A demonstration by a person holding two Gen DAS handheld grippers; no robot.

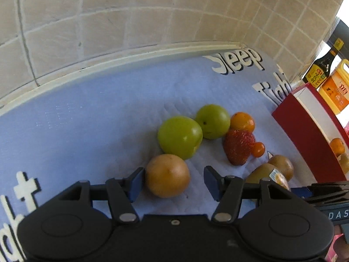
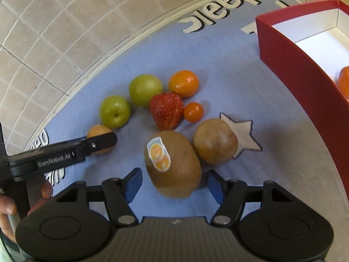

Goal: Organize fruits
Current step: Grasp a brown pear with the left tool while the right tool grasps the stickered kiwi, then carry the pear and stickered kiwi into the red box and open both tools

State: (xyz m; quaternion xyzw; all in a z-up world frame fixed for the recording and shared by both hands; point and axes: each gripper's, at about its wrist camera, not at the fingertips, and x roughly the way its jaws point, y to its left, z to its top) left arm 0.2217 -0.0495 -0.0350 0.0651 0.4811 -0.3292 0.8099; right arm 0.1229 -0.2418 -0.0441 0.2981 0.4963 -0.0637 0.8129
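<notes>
The stickered kiwi [image 2: 172, 163] lies on the blue mat [image 2: 272, 131], long axis running from the right gripper [image 2: 174, 184] toward the strawberry [image 2: 166, 110], sticker up. That gripper is spread wide, fingers level, flanking the kiwi without contact. The left gripper [image 1: 174, 183], also unclenched, brackets a round brown fruit [image 1: 167, 175]; one pad touches it. The red box [image 2: 301, 74] stands right.

Daylight is flooding in from the far right, blowing out that edge. Fisheye distortion is bending the tiled wall [image 1: 109, 32], and corners are darkening. The stickered kiwi [image 2: 172, 163] is blurring slightly.
</notes>
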